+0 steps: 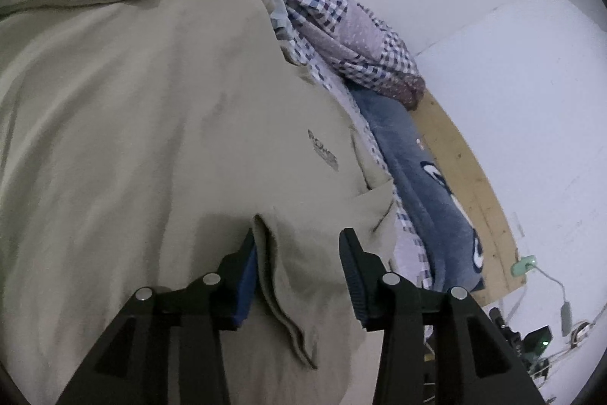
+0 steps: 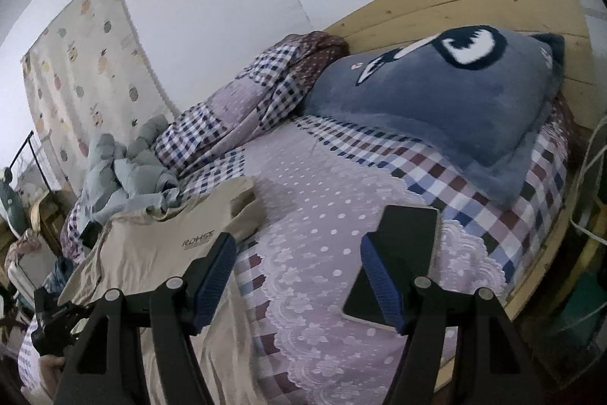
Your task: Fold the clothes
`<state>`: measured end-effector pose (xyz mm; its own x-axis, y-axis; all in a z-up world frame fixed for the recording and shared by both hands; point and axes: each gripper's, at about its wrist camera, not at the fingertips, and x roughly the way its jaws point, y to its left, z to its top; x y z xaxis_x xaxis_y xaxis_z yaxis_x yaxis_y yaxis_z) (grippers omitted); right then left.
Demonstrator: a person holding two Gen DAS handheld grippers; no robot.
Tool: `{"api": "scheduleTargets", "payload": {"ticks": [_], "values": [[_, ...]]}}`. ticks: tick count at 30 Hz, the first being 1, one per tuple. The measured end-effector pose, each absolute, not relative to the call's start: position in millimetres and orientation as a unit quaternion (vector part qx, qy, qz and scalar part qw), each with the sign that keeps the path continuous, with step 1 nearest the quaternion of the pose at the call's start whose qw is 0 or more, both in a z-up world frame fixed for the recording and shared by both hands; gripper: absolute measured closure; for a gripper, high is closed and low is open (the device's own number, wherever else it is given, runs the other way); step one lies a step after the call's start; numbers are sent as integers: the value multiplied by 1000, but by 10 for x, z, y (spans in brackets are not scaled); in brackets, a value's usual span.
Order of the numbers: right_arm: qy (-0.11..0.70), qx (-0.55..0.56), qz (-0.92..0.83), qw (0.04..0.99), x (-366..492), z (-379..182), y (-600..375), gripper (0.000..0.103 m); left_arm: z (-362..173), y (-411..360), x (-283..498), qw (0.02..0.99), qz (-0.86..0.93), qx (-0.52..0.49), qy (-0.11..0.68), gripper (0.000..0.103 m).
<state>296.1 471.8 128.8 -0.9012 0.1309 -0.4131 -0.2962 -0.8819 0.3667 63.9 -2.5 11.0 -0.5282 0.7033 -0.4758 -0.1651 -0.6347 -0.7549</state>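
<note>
- The beige T-shirt lies spread on the bed, beside the blue cushion.
- It looks light, soft and limp, so it will sag; I would take it at a hem or sleeve edge.
- The left hand-held gripper stands partly open around a folded sleeve edge, and the pads do not press it.
- The right hand-held gripper is wide open and holds nothing; a dark phone lies under it.
- The chest print reads about "RDHSE"; I am not sure.

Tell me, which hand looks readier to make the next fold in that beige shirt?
Left, probably. Its gripper stands open astride the beige shirt's folded edge; the right gripper hangs over bare bedspread.
</note>
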Motion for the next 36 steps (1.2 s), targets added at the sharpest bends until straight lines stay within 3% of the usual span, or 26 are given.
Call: {"api": "scheduleTargets", "payload": {"ticks": [2, 3, 6, 22, 28, 36], "values": [[205, -196, 953, 108, 2910, 1294, 4648, 31, 124, -3, 634, 264, 809, -409, -330, 75], [199, -199, 954, 105, 2881, 1296, 4608, 31, 128, 7, 627, 261, 808, -412, -330, 90], [177, -212, 957, 92, 2777, 1296, 4475, 31, 196, 21, 638, 260, 804, -413, -341, 99], [19, -347, 938, -16, 1600, 1052, 3717, 31, 1744, -100, 223, 358, 830, -250, -347, 101], [8, -389, 921, -13, 902, 821, 3603, 31, 1893, -356, -62, 355, 832, -212, -369, 101], [7, -416, 909, 1, 321, 537, 3563, 32, 1613, -826, -363, 307, 838, -206, -402, 101]]}}
